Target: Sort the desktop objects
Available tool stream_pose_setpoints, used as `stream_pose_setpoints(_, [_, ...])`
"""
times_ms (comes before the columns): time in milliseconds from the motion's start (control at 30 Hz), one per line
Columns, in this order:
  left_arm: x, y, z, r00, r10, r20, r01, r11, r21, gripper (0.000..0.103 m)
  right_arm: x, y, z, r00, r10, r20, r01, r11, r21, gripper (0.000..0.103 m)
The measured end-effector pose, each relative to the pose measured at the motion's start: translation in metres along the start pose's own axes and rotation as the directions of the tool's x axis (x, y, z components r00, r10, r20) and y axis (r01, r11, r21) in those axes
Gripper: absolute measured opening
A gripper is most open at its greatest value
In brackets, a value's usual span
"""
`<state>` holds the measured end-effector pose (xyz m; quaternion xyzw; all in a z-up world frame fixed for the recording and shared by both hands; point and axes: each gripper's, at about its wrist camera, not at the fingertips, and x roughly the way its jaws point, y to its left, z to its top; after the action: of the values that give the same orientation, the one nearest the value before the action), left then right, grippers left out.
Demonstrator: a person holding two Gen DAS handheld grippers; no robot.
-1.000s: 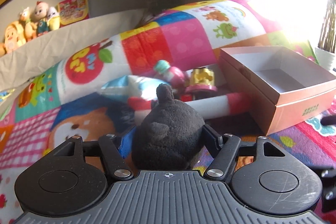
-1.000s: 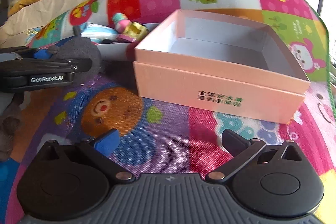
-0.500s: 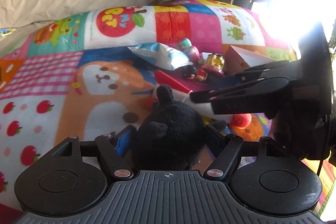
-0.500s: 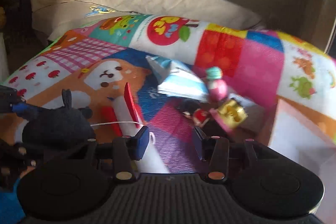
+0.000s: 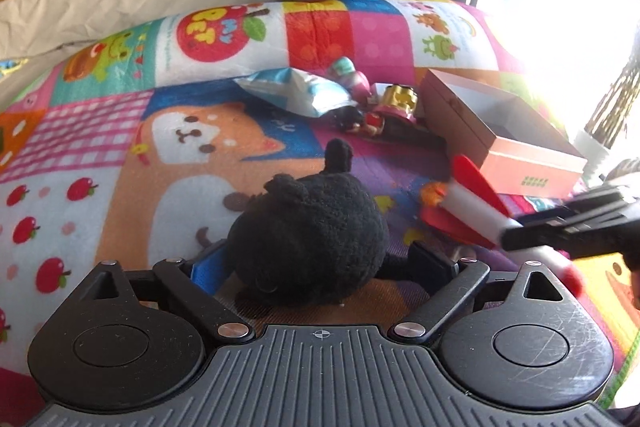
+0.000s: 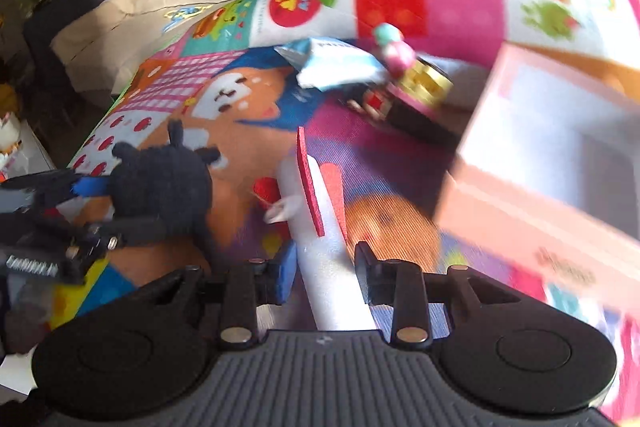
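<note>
Now your right tongs (image 6: 325, 269) closing round white foam rocket with red fins (image 6: 320, 227), between pads, grip unconfirmed. Left tongs (image 5: 320, 265) opening, fuzzy black plush toy (image 5: 308, 239) loose on patchwork blanket (image 5: 100, 155). Next: carry rocket to pink cardboard box (image 5: 520, 147), probably. Right view blurred; box interior half hidden.

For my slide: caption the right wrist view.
Right gripper closing around a white foam rocket with red fins, beside a black plush toy.
</note>
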<state>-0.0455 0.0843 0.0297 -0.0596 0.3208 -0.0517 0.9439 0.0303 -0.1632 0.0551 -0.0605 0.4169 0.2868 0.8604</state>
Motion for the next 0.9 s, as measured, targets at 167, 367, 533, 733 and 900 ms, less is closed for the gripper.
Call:
stream_pose_setpoints(167, [0.008,-0.017,0.008,1.000,-0.008,0.007,0.008,0.999,0.042,0.086,-0.025,-0.023,-0.040,0.984,-0.163,0.071,0.158,0.984,0.078,0.038])
stream_pose_setpoints(367, [0.003,-0.023,0.025,0.996,-0.072,0.060,0.071,0.997,0.026,0.085,-0.024,-0.031,-0.067,0.964,-0.227,0.139,0.207,0.967,0.150,0.058])
stream_pose_setpoints(533, [-0.009,-0.022,0.027,0.999,-0.016,0.048,0.014,0.999,0.042,0.096,-0.022,-0.028,-0.073,0.950,-0.251,0.183,0.232,0.966,0.117,0.066])
stream_pose_setpoints(733, [-0.014,-0.020,0.002,0.998,-0.009,-0.066,0.013,0.998,0.066,0.097,-0.028,-0.037,-0.077,0.949,-0.239,0.206,0.203,0.962,0.181,0.076])
stream_pose_setpoints(900, [-0.027,-0.001,0.007,0.997,0.078,-0.011,-0.078,0.997,-0.012,0.100,-0.045,-0.006,-0.062,0.926,-0.169,0.336,0.185,0.983,-0.014,0.076])
